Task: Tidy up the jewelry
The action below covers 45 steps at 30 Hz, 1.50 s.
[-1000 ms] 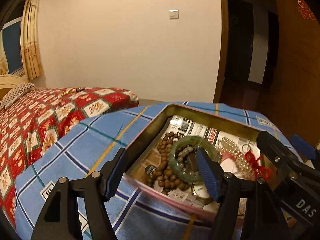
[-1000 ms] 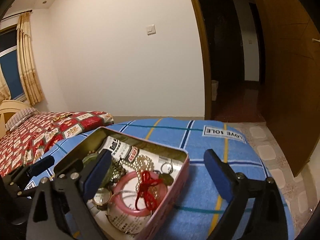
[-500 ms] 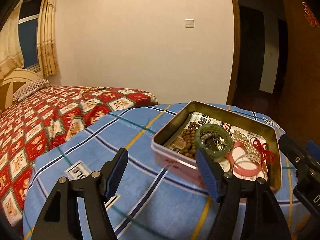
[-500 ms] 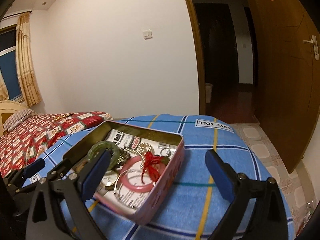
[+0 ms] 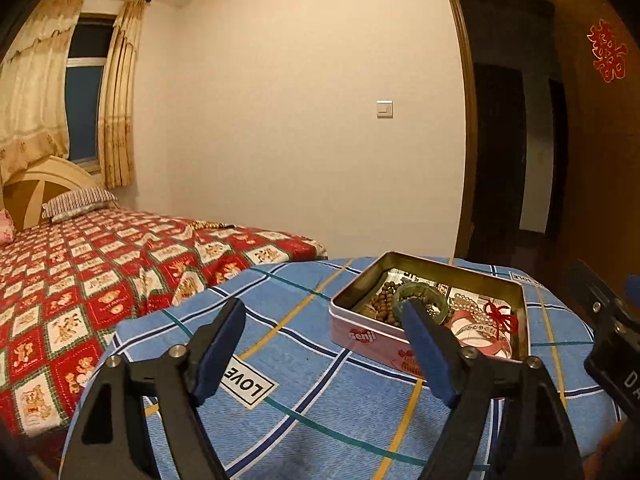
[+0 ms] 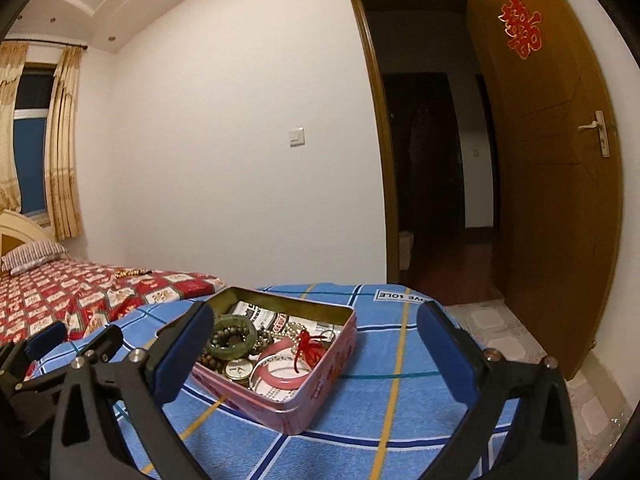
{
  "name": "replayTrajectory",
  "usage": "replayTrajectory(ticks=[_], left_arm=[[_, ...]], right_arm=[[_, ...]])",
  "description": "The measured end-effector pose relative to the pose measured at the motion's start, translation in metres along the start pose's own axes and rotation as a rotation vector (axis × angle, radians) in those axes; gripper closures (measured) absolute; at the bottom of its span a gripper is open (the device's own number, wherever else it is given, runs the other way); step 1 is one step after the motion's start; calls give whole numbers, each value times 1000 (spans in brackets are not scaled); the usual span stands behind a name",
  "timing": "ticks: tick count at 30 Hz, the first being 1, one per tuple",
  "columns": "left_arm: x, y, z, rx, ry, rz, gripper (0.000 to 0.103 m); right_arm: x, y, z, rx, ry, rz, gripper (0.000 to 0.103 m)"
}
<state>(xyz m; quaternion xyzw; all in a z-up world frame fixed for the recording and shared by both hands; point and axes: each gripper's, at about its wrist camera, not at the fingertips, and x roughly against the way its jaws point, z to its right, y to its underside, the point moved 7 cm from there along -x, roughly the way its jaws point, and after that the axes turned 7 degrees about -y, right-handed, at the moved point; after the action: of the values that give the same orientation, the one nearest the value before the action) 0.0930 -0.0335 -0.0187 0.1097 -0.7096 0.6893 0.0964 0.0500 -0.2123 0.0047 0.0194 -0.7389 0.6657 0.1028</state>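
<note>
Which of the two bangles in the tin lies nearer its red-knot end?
The pink bangle. It lies beside the red knot in the tin, while the green bangle sits at the other end, over the brown beads.

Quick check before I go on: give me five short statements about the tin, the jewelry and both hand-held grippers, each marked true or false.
1. The pink tin has its lid on. False: it is open, with no lid on it.
2. A green bangle lies inside the tin. True.
3. The right hand-held gripper is clamped on the pink bangle. False: its jaws are open and empty; the bangle lies in the tin.
4. The tin sits on a blue checked cloth. True.
5. The left hand-held gripper holds the wooden beads. False: it is open and the beads lie in the tin.
</note>
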Motion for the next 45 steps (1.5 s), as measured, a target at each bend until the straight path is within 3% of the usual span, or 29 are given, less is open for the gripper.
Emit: replayTrajectory(ticks=[45], left_arm=[[2, 0, 3, -14, 5, 4, 21]], right_arm=[[3, 1, 1, 3, 20, 11, 0]])
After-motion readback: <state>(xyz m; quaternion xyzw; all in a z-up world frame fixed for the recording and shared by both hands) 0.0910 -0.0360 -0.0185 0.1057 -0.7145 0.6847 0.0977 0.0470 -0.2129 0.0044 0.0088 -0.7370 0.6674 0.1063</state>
